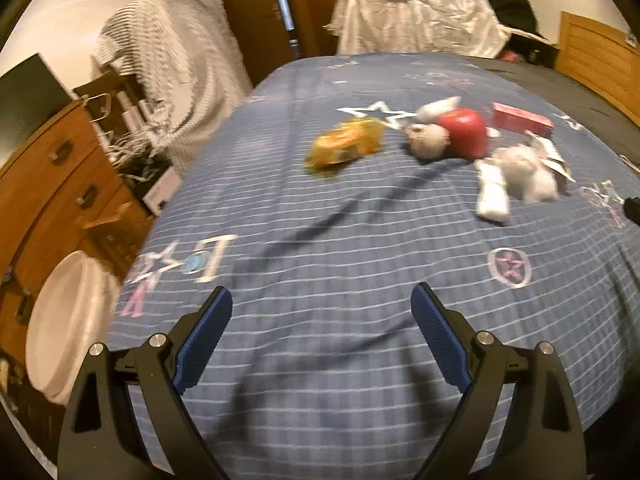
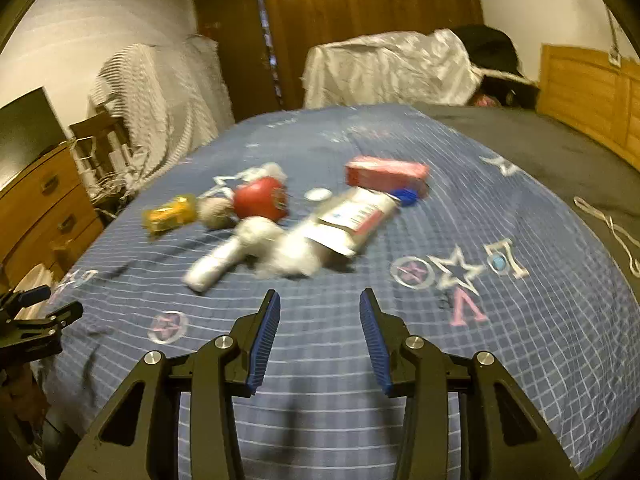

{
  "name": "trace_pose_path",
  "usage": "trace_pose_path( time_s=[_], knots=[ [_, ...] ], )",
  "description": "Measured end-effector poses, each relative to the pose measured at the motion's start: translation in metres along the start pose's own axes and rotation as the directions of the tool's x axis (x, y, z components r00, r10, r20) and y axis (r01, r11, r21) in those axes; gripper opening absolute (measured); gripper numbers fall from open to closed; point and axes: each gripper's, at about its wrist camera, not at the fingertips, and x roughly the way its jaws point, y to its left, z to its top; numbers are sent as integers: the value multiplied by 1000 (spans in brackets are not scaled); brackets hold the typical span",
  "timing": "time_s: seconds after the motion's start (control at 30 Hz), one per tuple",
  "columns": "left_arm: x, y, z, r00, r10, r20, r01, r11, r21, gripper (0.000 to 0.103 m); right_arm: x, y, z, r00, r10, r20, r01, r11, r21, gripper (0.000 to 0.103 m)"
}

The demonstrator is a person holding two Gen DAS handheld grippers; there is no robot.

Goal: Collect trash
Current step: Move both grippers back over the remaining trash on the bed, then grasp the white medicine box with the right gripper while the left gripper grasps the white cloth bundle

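Trash lies in a blurred heap on the blue checked bedspread (image 2: 520,340): a yellow wrapper (image 2: 172,212), a red round thing (image 2: 260,198), a beige paper ball (image 2: 216,212), white crumpled tissues (image 2: 280,248), a white roll (image 2: 216,266), a labelled white packet (image 2: 352,216), a red box (image 2: 386,172) and a blue cap (image 2: 406,196). My right gripper (image 2: 320,294) hovers just short of the tissues, jaws partly apart with nothing between them. My left gripper (image 1: 322,292) is wide open and empty, well short of the yellow wrapper (image 1: 344,146) and red thing (image 1: 464,132).
A white round bin (image 1: 68,320) stands beside the bed at the left, by a wooden dresser (image 1: 48,184). A white plastic-covered bulk (image 1: 416,20) sits past the far end of the bed. A white cord (image 2: 612,232) lies on the dark sheet at the right.
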Motion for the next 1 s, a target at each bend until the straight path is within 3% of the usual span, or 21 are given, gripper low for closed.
trace_pose_path(
  time_s=[0.13, 0.23, 0.3, 0.43, 0.57, 0.63, 0.73, 0.77, 0.9, 1.0],
  knots=[
    [6, -25, 9, 996, -84, 16, 83, 996, 36, 88, 24, -28, 1, 999, 2, -36, 1, 997, 73, 44],
    [14, -39, 21, 988, -148, 35, 146, 988, 51, 87, 42, -36, 14, 999, 24, -47, -18, 991, 132, 56],
    [24, -51, 33, 977, -211, 30, 209, 976, 63, 87, 60, -36, 30, 998, 49, -50, -40, 985, 169, 72],
    [41, -73, 54, 954, -297, 28, 294, 952, 85, 86, 102, -26, 62, 996, 65, -66, -50, 976, 214, 80],
    [57, -96, 67, 937, -350, 11, 346, 930, 126, 82, 143, -21, 85, 992, 59, -110, -29, 967, 254, 80],
    [70, -104, 70, 939, -343, -12, 341, 930, 141, 76, 165, -21, 93, 991, 21, -134, 17, 961, 276, 80],
    [93, -110, 72, 931, -355, -81, 363, 923, 126, 53, 190, -25, 93, 982, -19, -190, 76, 952, 298, 77],
    [102, -110, 71, 921, -370, -119, 382, 918, 107, 48, 191, -28, 89, 980, -12, -199, 75, 948, 310, 64],
    [104, -104, 70, 911, -398, -109, 407, 910, 77, 29, 192, -44, 81, 984, 86, -154, -15, 911, 412, 60],
    [100, -97, 67, 909, -406, -101, 412, 909, 61, 26, 177, -53, 81, 989, 123, -83, -72, 889, 453, 58]
  ],
)
